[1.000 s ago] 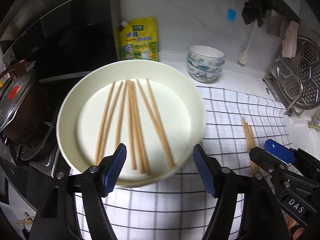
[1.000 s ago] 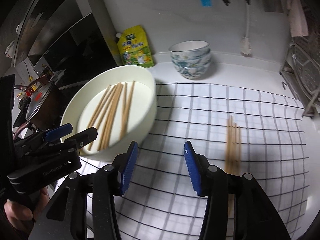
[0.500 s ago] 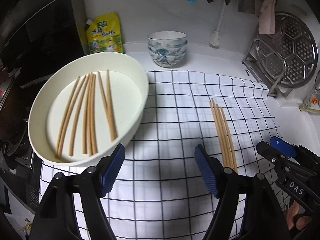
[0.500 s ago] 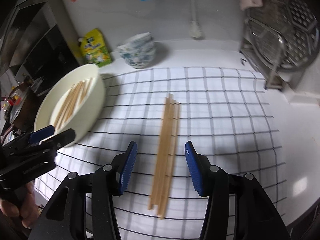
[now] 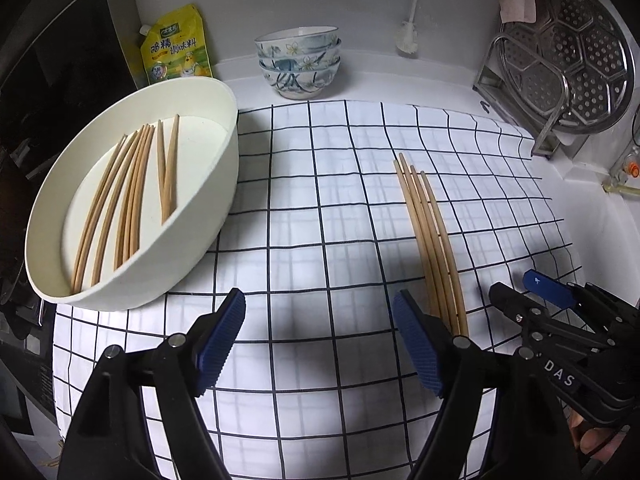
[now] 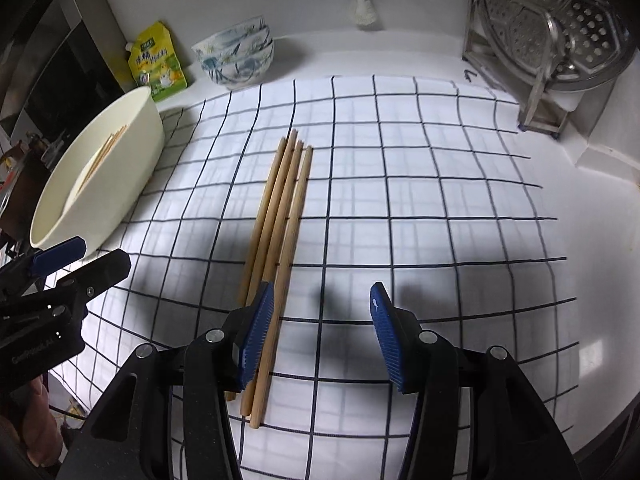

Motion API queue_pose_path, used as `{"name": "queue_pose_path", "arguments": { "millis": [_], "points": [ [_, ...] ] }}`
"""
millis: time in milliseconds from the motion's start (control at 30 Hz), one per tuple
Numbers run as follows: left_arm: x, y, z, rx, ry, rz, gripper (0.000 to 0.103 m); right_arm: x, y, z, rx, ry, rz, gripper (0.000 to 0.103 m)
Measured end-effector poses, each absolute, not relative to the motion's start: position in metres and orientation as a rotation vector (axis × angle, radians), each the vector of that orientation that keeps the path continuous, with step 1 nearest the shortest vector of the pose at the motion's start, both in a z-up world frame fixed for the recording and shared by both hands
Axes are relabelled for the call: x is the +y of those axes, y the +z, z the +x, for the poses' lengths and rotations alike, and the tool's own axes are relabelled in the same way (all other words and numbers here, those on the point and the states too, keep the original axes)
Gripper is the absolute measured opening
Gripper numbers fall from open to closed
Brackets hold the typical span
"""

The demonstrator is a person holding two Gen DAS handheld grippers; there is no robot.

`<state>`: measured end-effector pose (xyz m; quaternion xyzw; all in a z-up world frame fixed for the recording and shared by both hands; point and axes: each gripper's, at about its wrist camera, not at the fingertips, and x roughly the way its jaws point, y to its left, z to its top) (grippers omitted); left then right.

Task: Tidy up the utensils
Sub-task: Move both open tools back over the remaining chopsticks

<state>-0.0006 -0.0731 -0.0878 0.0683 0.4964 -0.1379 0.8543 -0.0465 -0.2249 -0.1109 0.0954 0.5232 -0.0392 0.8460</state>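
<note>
4 chopsticks beside right tool

Left gripper at bottom center of its own view, blue pads spread wide, nothing between them. Right gripper likewise low center in its view, jaws apart, empty. Each gripper's black body shows at the other view's lower edge, fingers of a hand behind it.
</note>
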Motion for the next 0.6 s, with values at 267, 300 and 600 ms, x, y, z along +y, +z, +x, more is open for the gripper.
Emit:
{"name": "queue_pose_path", "arguments": {
  "millis": [267, 300, 600],
  "points": [
    [-0.076, -0.099, 0.001, 1.069, -0.289, 0.143, 0.075, -0.219, -0.129, -0.038, 1.125, -0.071, 0.193, 0.048],
    [-0.077, -0.100, 0.002, 1.070, -0.289, 0.143, 0.075, -0.218, -0.130, -0.037, 1.126, -0.070, 0.191, 0.048],
    [-0.084, -0.107, 0.003, 1.078, -0.303, 0.146, 0.075, -0.213, -0.139, -0.037, 1.147, -0.085, 0.147, 0.048]
  ]
}}
